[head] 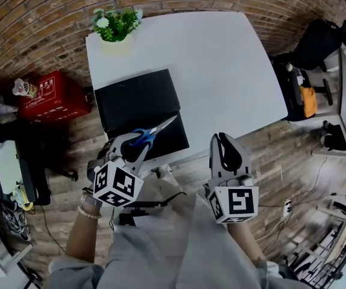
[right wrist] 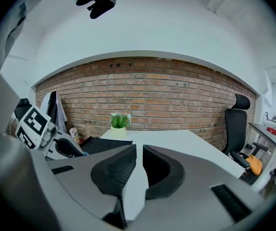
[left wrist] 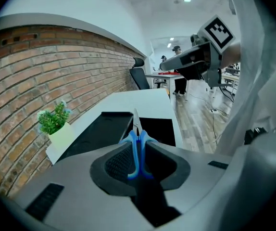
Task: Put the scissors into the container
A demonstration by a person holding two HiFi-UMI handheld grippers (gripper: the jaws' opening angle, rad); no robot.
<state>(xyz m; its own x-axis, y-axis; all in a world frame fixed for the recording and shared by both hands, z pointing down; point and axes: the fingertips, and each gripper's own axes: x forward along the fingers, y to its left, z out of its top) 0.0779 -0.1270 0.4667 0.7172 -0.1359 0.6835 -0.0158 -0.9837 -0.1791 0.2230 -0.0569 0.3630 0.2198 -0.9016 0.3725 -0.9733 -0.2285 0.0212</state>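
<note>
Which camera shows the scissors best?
The head view: the scissors show whole, blue handles clamped in the left gripper, blades over the black container. The left gripper view shows them edge-on between its jaws; the right gripper view doesn't clearly show them.

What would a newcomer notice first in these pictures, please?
The blue-handled scissors clamped in the left gripper, blades over the black container at the near left of the white table. Then the potted plant at its far left corner, and the empty right gripper by the near edge.
</note>
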